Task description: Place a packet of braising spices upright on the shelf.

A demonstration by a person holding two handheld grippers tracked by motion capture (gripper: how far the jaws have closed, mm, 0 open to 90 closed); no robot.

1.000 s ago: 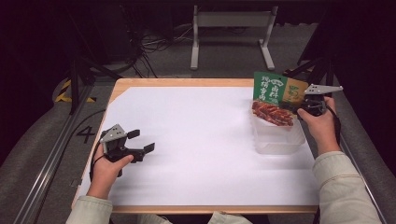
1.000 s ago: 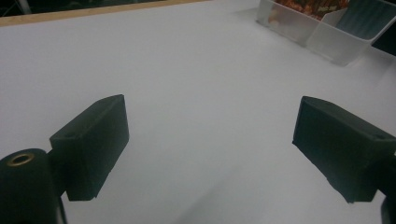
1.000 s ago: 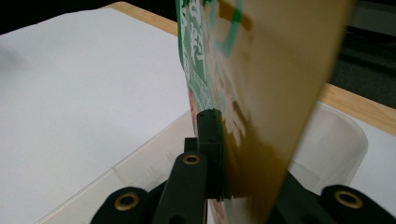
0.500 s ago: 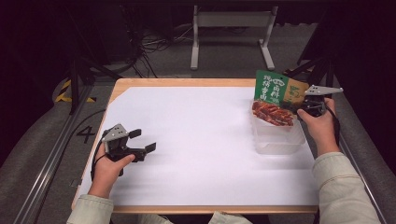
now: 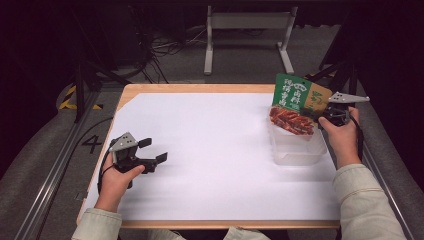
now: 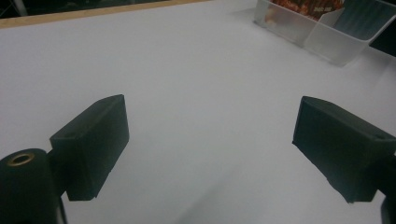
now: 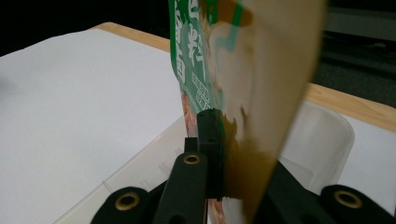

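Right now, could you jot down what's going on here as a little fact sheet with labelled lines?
Setting: wooden table covered with a white sheet
Right gripper: jaws shut on the snack packet, held upright
Snack packet: green and tan, printed with reddish food, lower end over the clear plastic container
Clear plastic container: at the table's right side, below the packet
Left gripper: jaws open, nothing between them, resting over the sheet at the near left

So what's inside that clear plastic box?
The lower end of the green and tan snack packet, pinched by the right gripper, dips into the clear plastic box. The packet hides part of the box's floor.
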